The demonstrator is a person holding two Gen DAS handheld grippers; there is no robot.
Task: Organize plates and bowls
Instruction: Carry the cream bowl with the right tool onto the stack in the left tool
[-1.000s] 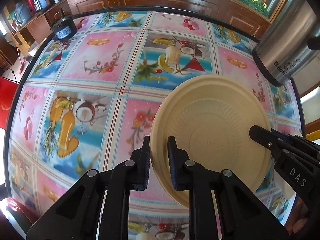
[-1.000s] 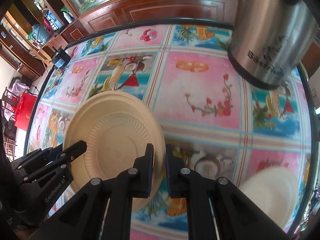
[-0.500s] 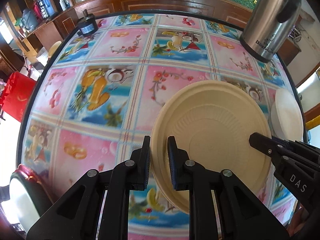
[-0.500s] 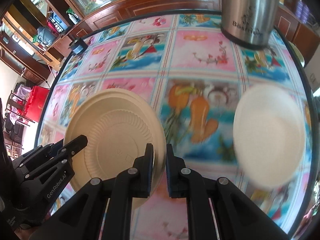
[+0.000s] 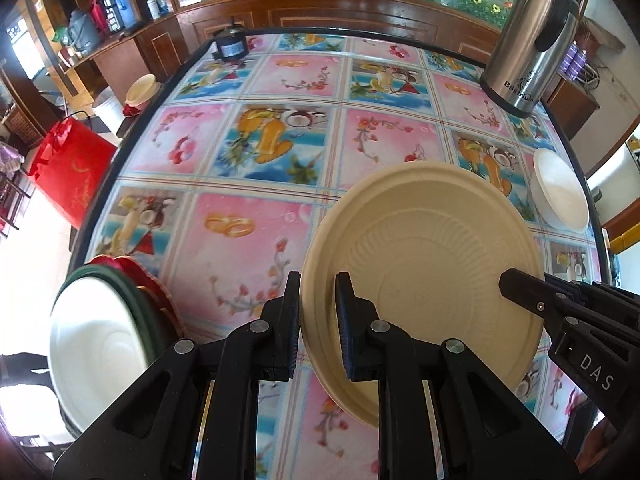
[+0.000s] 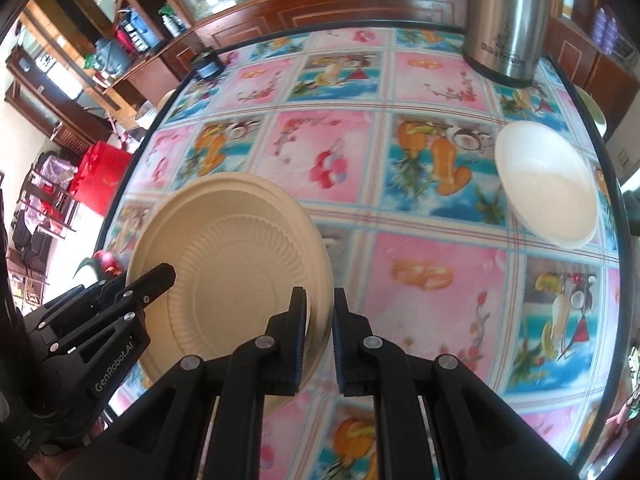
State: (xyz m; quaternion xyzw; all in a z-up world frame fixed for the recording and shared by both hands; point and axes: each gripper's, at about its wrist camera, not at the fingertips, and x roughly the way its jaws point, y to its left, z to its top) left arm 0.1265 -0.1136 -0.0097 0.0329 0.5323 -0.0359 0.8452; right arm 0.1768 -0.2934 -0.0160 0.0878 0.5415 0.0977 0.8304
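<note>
Left wrist view: I am clamping my left gripper [image 5: 318, 328] on the near-left rim of the beige plate [image 5: 424, 280], one finger on each face of the rim. My right gripper [image 6: 320, 332] is pinching the opposite rim of the same plate [image 6: 236, 276], and its black fingers [image 5: 532, 292] are showing at the plate's right edge. I am holding the plate tilted above the tablecloth [image 5: 256, 160], clear of its surface. To the left, a stack of dishes [image 5: 108, 340] is sitting at the table's near-left edge, a white one on top of green and red ones. To the right, a white bowl [image 6: 548, 184] is resting near the far-right edge. Beyond it, a steel kettle [image 5: 528, 40] is standing upright.
</note>
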